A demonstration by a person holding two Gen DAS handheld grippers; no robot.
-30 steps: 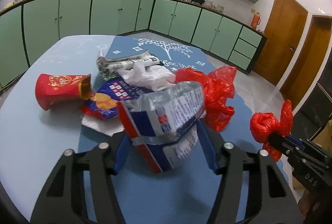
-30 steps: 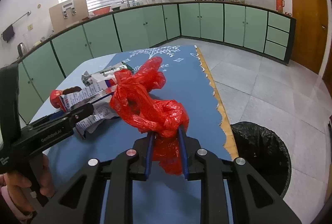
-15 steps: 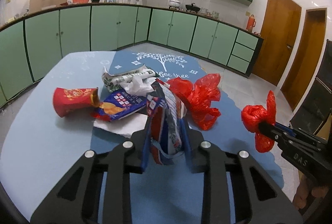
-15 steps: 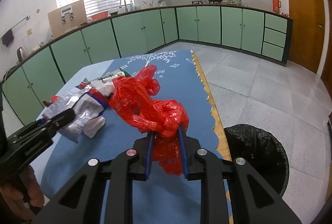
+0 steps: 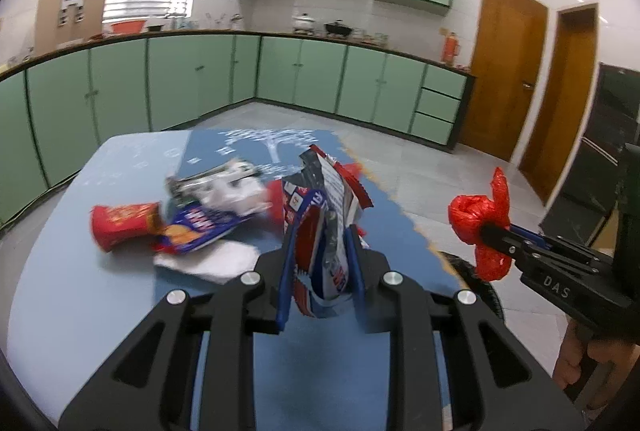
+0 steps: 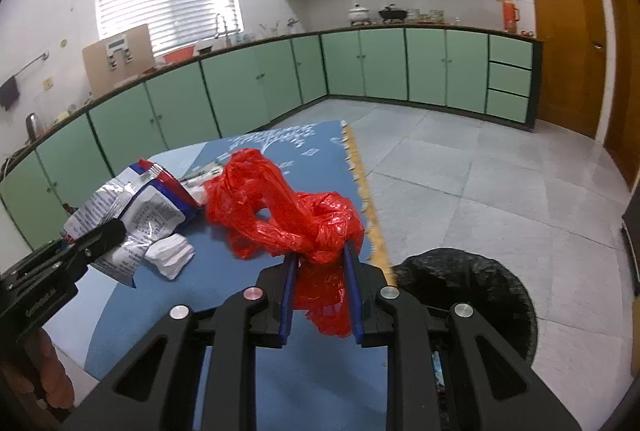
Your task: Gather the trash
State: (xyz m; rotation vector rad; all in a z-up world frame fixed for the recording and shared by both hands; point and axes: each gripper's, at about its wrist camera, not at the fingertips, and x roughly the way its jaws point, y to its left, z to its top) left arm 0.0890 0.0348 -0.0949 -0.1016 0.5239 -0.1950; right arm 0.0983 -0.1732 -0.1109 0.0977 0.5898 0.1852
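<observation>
My left gripper (image 5: 322, 231) is shut on a crumpled blue, white and red snack bag (image 5: 320, 191), which hangs above the blue table (image 5: 80, 291). In the right wrist view the same bag (image 6: 140, 203) sits in the left gripper (image 6: 112, 231) at the left. My right gripper (image 6: 318, 255) is shut on a red plastic bag (image 6: 280, 207), held over the table's right edge. On the table lie a red paper cup (image 5: 124, 225), a blue chip packet (image 5: 196, 227), a white tissue (image 5: 216, 259) and a silver-green wrapper (image 5: 216, 179).
A bin with a black liner (image 6: 468, 291) stands on the tiled floor just right of the table's fringed edge. Green kitchen cabinets (image 6: 360, 67) run along the far walls. A hand (image 5: 576, 363) holds the right gripper's handle.
The left jaws closed on the snack bag and lifted it off the pile. The right gripper rose a little with the red bag, and more of the bin shows.
</observation>
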